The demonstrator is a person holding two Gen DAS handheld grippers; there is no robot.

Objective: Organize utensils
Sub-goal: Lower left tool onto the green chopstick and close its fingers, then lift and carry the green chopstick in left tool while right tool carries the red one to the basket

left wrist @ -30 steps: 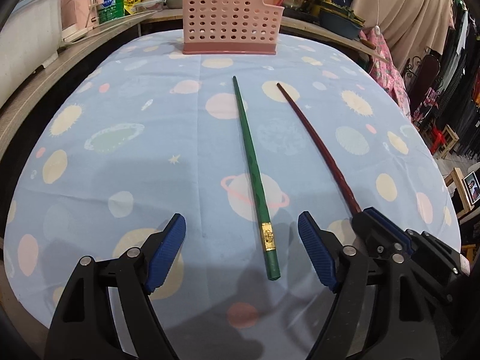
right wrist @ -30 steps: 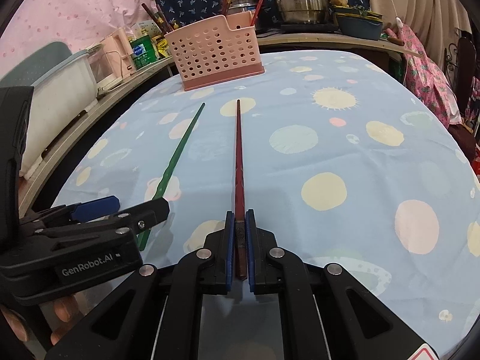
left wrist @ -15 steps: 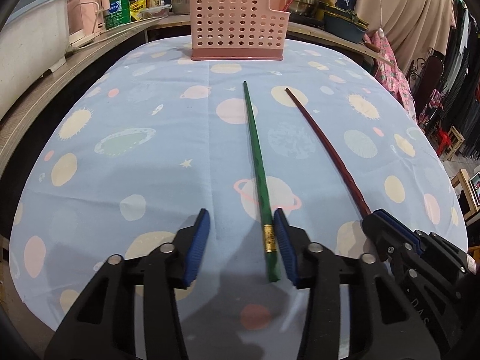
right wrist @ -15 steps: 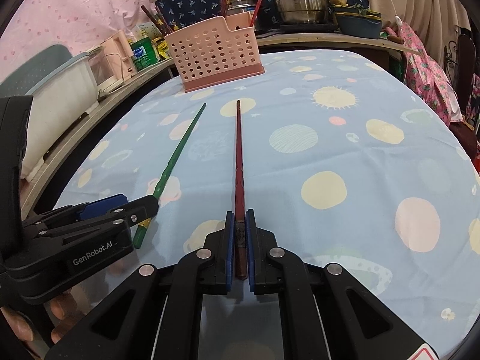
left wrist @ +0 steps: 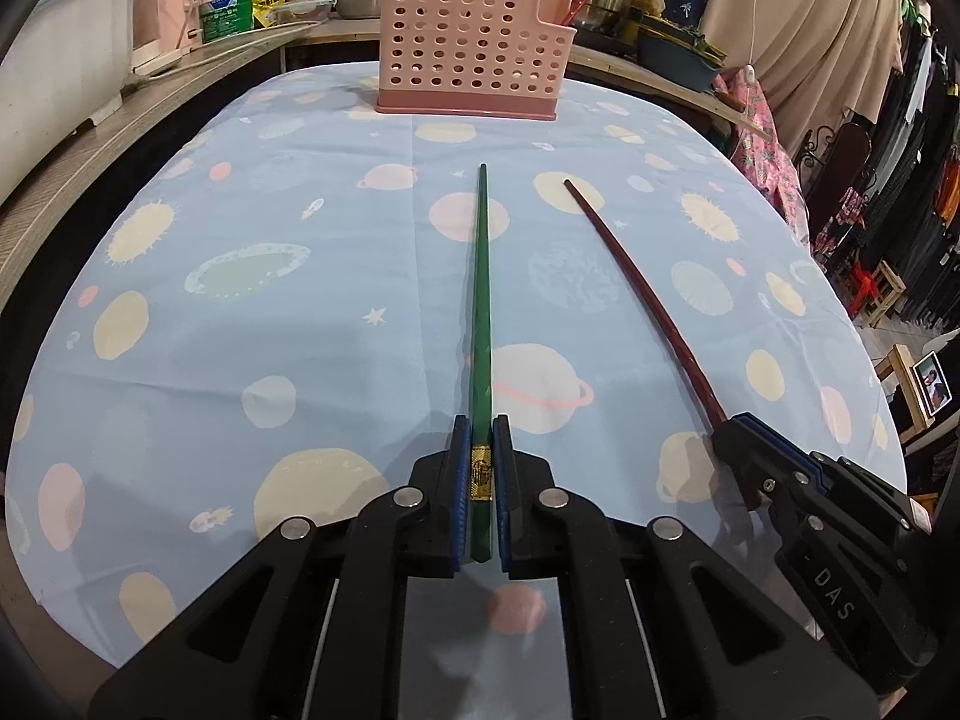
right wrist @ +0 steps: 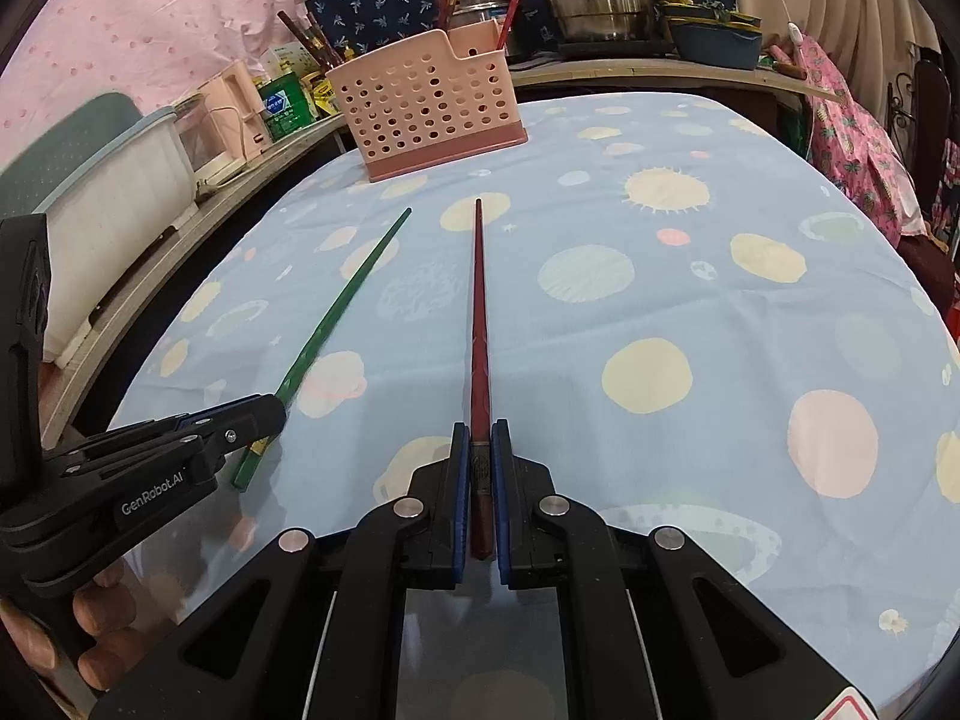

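Two chopsticks pinched, one per gripper, on the planet-print tablecloth (left wrist: pixel 252 312).

Left gripper (left wrist: pixel 481 468) clamped tight on the green chopstick (left wrist: pixel 482 276) at its thick end, blue pads pressing either side of the gold band. Right gripper (right wrist: pixel 478 468) likewise closed on the dark red chopstick (right wrist: pixel 479 312) near its butt. Both sticks lying along the cloth, side by side but apart, thin tips aimed toward the pink perforated utensil basket (left wrist: pixel 465 54) at the table's far edge. More chopsticks standing behind it. Fingers (right wrist: pixel 90 618) of a hand visible under the left tool in the right wrist view.
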